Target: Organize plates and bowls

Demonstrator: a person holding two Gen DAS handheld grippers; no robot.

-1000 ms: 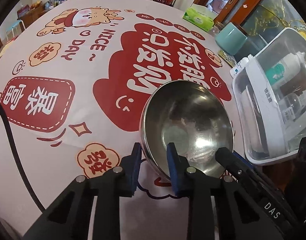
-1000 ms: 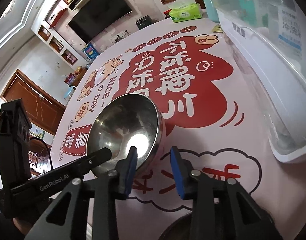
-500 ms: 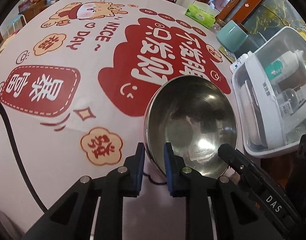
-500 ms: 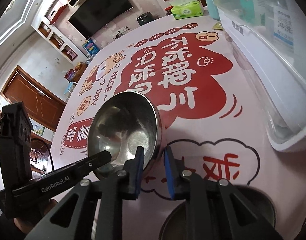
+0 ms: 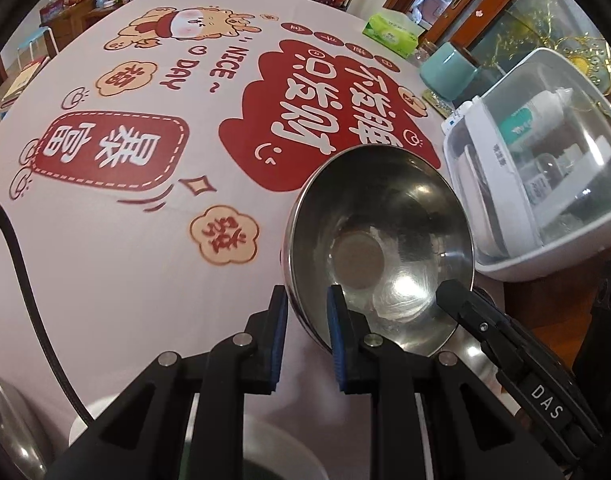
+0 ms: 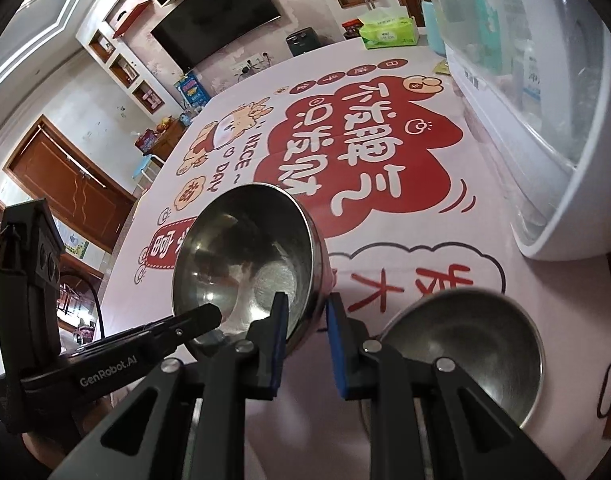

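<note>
The round polished steel bowl [image 5: 379, 240] hangs tilted above the desk's near edge, left tongs [image 5: 305, 308] and right tongs [image 6: 305, 312] each pinching its thin rim. It looks light, rigid and slippery; opposite rim grips suit it.

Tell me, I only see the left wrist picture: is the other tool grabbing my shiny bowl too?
Observer: Yes. The right tool has one finger inside the steel bowl and one outside its rim.
Operator: What's that shiny bit underneath it?
Observer: A second steel bowl, empty, upright on the tablecloth, right of that tool.
Operator: Anything fun far away?
Observer: A big dark TV on the wall beyond the table.
</note>
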